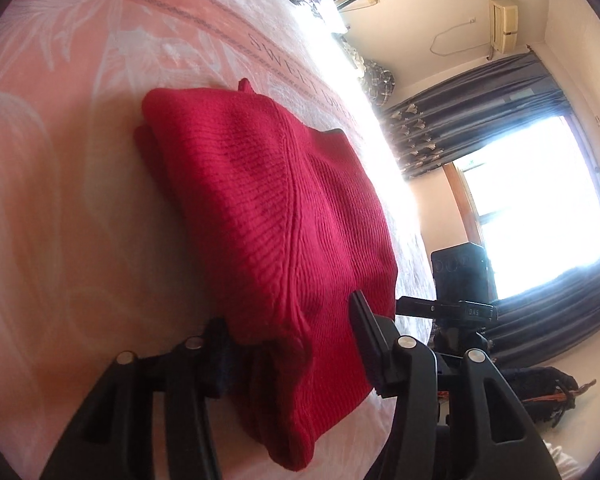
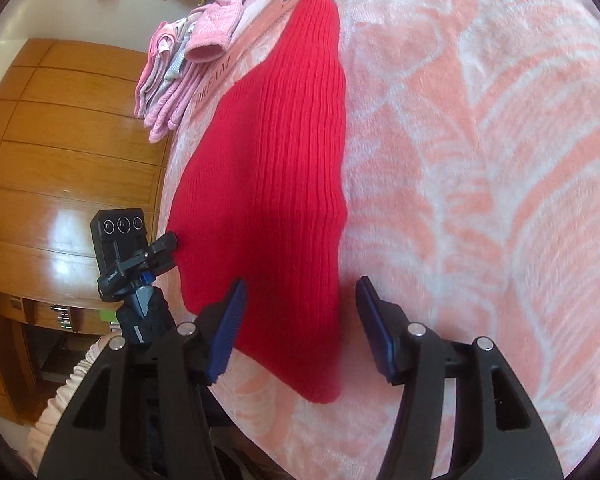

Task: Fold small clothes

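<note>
A red knit sweater (image 1: 260,200) lies folded in layers on the pink and white bedspread (image 1: 60,220). In the left wrist view its near end bulges up between the two fingers of my left gripper (image 1: 288,316), which stand wide apart around the cloth, so the gripper is open. In the right wrist view the same sweater (image 2: 276,160) stretches away as a long ribbed panel. My right gripper (image 2: 300,308) is open too, its blue pads (image 2: 228,328) on either side of the sweater's near corner without pinching it.
A pile of pink small clothes (image 2: 188,52) lies at the bed's far edge. A black camera on a tripod (image 2: 120,232) stands beside the bed, seen also as the camera (image 1: 460,276). A wooden wardrobe (image 2: 60,140), a curtained window (image 1: 540,200) and a person's sleeve (image 2: 68,392) are nearby.
</note>
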The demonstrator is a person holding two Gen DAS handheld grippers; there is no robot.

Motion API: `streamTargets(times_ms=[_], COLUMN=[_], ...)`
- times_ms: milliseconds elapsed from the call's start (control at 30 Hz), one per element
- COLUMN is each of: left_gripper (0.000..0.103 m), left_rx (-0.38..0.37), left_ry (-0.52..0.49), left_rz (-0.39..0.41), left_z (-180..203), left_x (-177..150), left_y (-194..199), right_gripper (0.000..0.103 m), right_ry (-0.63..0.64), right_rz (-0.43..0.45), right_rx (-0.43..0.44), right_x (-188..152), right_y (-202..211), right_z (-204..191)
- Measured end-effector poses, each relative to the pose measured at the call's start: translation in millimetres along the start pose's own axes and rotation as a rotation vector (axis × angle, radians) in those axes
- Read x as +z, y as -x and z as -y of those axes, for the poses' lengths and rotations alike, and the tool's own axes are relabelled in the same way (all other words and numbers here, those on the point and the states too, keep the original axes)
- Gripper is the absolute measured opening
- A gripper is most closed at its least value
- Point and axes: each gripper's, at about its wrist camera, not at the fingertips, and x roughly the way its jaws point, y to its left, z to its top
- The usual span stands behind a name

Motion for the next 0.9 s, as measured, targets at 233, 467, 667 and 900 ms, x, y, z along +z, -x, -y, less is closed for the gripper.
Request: streamTargets(times_ms=[233,467,667,900], left_gripper=[0.051,0.050,0.050,0.054], left_rx=[0.108,0.143,0.165,0.288], left_ry=[-0.125,-0.164,-0.158,-0.186], left_rz=[-0.074,-0.080,-0.107,-0.076], left_z=[20,22,26,80], left_x=[-41,-44,-42,-17], left_y=[-4,-15,-7,26], right_gripper=[0.016,0.015,0.023,0.058], right_ry=[0.015,0.010,0.019,0.098], right_rz=[-0.026,-0.055,-0.041,0.078], right_rx=[-0.025,-0.136,-0.175,-0.319], right_x=[-13,-22,-21,-24], right_y=[-8,-7,-4,39], right_z=[-13,-5,-14,-70])
